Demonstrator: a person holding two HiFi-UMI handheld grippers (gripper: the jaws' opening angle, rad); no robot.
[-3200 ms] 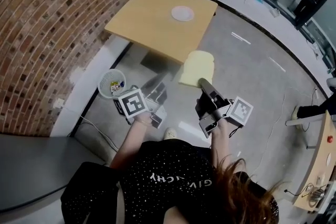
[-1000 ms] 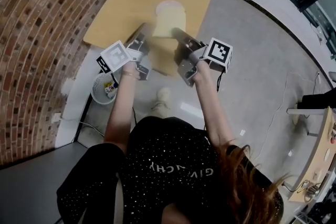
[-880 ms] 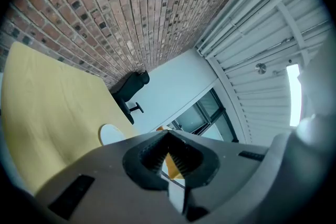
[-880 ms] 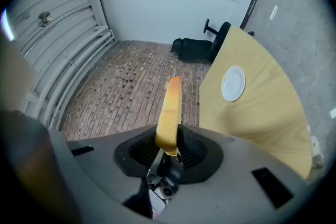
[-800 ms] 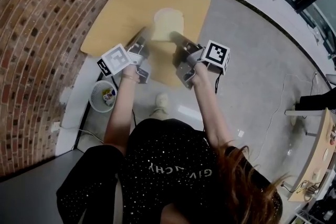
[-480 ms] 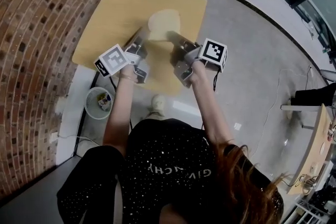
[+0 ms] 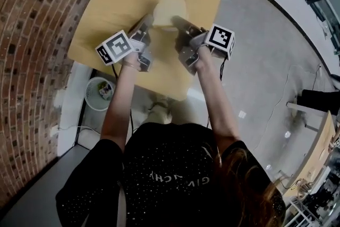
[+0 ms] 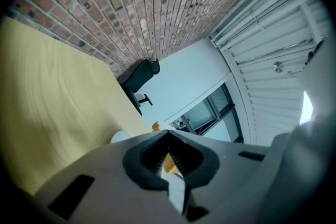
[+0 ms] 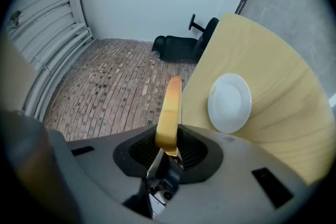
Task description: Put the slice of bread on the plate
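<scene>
The slice of bread (image 7: 170, 9) is held up over the far part of the wooden table (image 7: 114, 5), not resting on anything. The right gripper (image 7: 175, 19) pinches its right edge, and in the right gripper view the slice stands edge-on between the pads. The left gripper (image 7: 150, 22) meets the left edge; its jaws are nearly together, with a sliver of orange crust showing between them. The white plate (image 9: 229, 102) lies bare on the table, beside the slice and apart from it in the right gripper view; the head view does not show it
</scene>
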